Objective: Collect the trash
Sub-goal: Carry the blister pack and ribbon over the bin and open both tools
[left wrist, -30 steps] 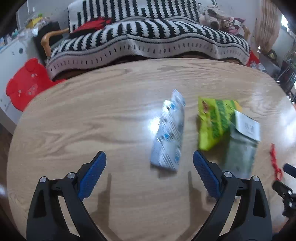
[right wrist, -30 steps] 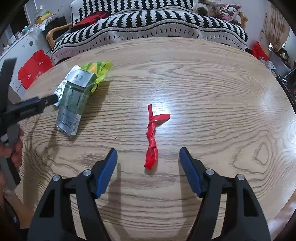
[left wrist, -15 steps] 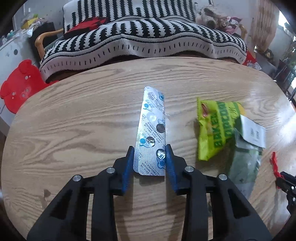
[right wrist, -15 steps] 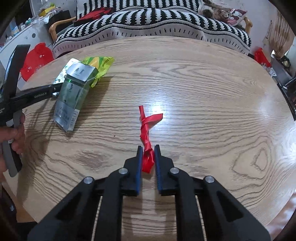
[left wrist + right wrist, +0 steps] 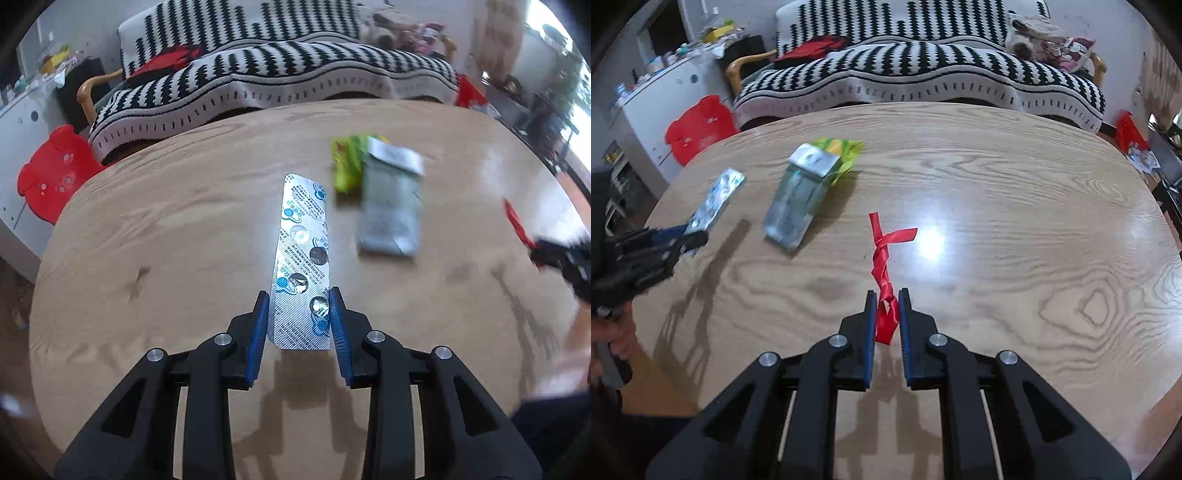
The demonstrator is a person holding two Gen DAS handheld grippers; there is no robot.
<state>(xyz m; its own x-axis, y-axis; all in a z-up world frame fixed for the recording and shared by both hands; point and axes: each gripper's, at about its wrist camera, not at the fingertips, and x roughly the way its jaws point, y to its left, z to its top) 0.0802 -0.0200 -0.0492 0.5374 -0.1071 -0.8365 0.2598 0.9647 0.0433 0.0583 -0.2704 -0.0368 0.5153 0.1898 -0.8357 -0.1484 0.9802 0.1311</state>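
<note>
My left gripper (image 5: pixel 298 299) is shut on the near end of a silver blister pack (image 5: pixel 302 254) and holds it above the wooden table (image 5: pixel 166 229). My right gripper (image 5: pixel 886 295) is shut on the near end of a twisted red ribbon (image 5: pixel 882 258), which is lifted off the table. A grey-green crumpled packet (image 5: pixel 794 206) lies partly on a yellow-green snack wrapper (image 5: pixel 842 151) at the table's back left; both also show in the left wrist view, the packet (image 5: pixel 389 210) and the wrapper (image 5: pixel 345 162).
A black-and-white striped sofa (image 5: pixel 923 74) stands behind the table. A red bear-shaped stool (image 5: pixel 700 127) and a white cabinet (image 5: pixel 661 107) stand at the left. The left gripper (image 5: pixel 670 236) shows in the right wrist view.
Both grippers closed from open, the left on the blister pack and the right on the red ribbon. Since then both have lifted their items and pulled back from the table.
</note>
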